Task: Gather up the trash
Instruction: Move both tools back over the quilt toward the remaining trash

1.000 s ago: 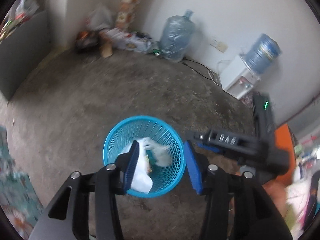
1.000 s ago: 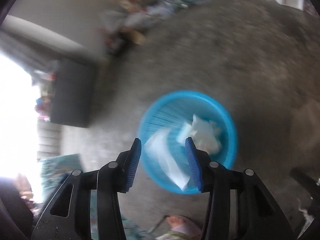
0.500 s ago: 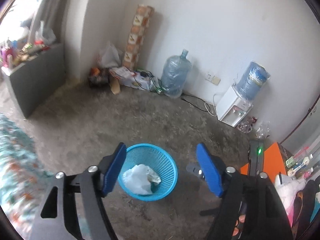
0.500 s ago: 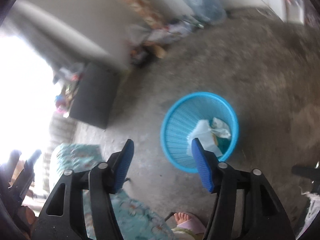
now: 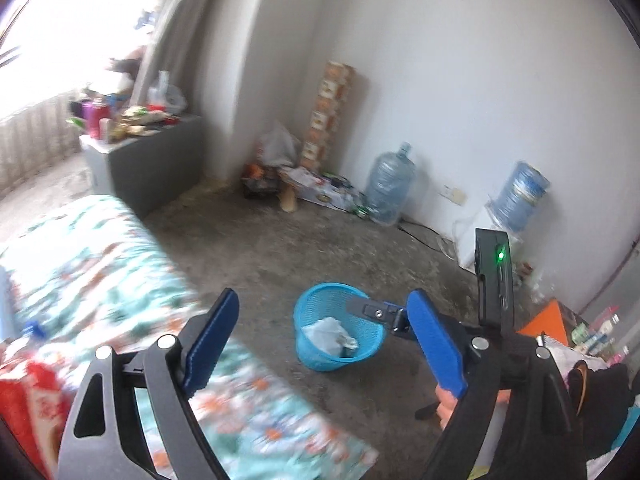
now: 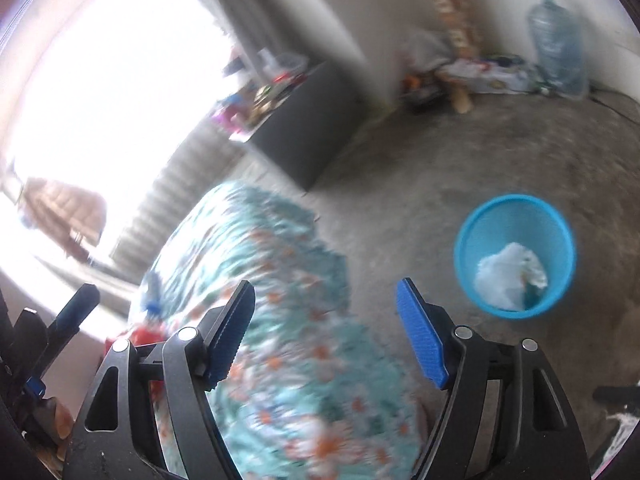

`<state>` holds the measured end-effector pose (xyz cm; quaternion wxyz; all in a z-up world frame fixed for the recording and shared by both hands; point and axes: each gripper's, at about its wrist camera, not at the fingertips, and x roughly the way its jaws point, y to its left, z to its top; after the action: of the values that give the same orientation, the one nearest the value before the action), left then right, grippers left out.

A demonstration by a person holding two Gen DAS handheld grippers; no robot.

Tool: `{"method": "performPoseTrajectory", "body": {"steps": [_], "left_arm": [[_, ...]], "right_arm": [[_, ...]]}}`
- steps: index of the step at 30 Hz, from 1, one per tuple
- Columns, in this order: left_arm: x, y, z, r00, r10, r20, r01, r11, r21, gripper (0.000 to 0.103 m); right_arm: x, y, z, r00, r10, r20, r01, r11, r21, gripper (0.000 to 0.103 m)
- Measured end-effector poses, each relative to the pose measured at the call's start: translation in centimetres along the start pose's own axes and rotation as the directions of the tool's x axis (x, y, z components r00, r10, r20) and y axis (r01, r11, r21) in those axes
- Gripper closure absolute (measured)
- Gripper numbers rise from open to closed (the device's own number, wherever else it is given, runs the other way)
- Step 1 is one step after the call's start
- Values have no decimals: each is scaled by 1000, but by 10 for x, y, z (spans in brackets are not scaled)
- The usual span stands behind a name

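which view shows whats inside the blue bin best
The right wrist view. It looks down into the blue bin, so the crumpled white trash at the bottom shows unobstructed. The left wrist view sees the bin more from the side, with the other gripper's finger crossing its rim and only part of the trash visible.

Both tools lifted away from blue basket (image 5: 338, 330), jaws just opened wider, empty, floral bedspread (image 6: 288, 320) now below.

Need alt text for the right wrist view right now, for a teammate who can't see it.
The right gripper is open and empty above a floral bedspread. To the right, a blue basket on the concrete floor holds crumpled white trash; a water jug stands by the far wall.
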<state>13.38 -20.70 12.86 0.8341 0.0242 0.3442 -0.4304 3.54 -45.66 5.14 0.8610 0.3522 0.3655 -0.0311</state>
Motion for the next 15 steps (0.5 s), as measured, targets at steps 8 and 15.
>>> {"method": "performPoseTrajectory", "body": {"steps": [8,15], "left_arm": [[-93,60,-22,982,139,126,-129,988,-87,18],[-156,107,-44,950,226,214,-191,966,-173,18]], "right_arm": [[14,54,-10,992,99,-74,-105,991,-79,33],[22,98,-19,983,144,-116,-159,979,-129,33]]}}
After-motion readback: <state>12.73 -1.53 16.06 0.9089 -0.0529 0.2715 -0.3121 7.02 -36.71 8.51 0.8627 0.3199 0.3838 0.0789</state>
